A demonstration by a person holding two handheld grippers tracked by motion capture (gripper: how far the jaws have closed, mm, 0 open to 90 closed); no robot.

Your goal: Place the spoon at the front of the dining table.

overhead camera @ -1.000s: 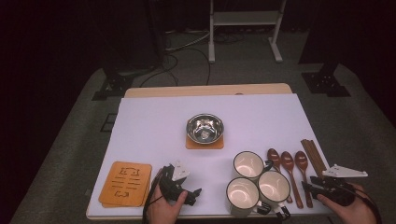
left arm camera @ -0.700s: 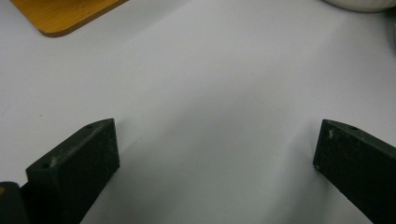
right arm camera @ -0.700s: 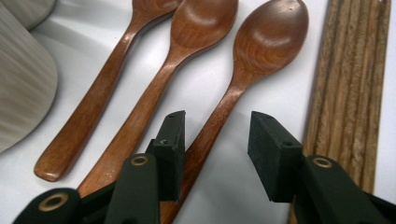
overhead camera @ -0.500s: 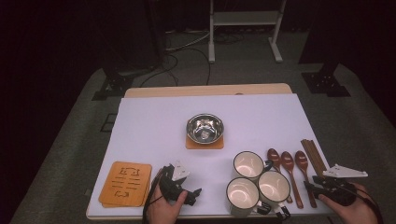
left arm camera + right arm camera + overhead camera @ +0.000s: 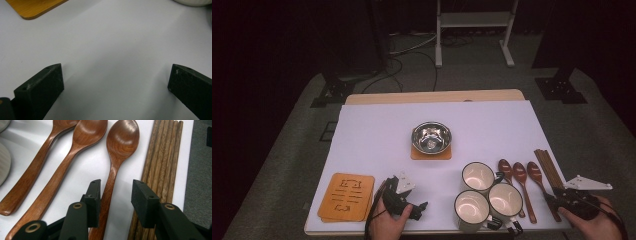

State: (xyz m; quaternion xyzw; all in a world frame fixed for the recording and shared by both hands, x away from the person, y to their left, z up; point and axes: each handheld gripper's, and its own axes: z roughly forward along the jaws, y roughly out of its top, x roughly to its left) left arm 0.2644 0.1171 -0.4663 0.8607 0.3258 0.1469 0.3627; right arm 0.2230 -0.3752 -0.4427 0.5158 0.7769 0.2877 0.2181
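Observation:
Three wooden spoons lie side by side at the table's right, next to a bundle of wooden chopsticks. My right gripper sits low at their near ends. In the right gripper view, the right gripper straddles the handle of the rightmost spoon. Its jaws have just been closing a little. The left jaw is at the handle, while a gap remains on the right, beside the chopsticks. My left gripper rests near the front edge. The left gripper is wide open over bare white tabletop.
Three white mugs cluster left of the spoons. A steel bowl sits on a coaster mid-table. Stacked bamboo coasters lie at the front left, a corner showing in the left gripper view. The table's right edge runs just beyond the chopsticks.
My right gripper has drifted slightly to the right near the spoon handles. The left hand and the objects on the table have not moved.

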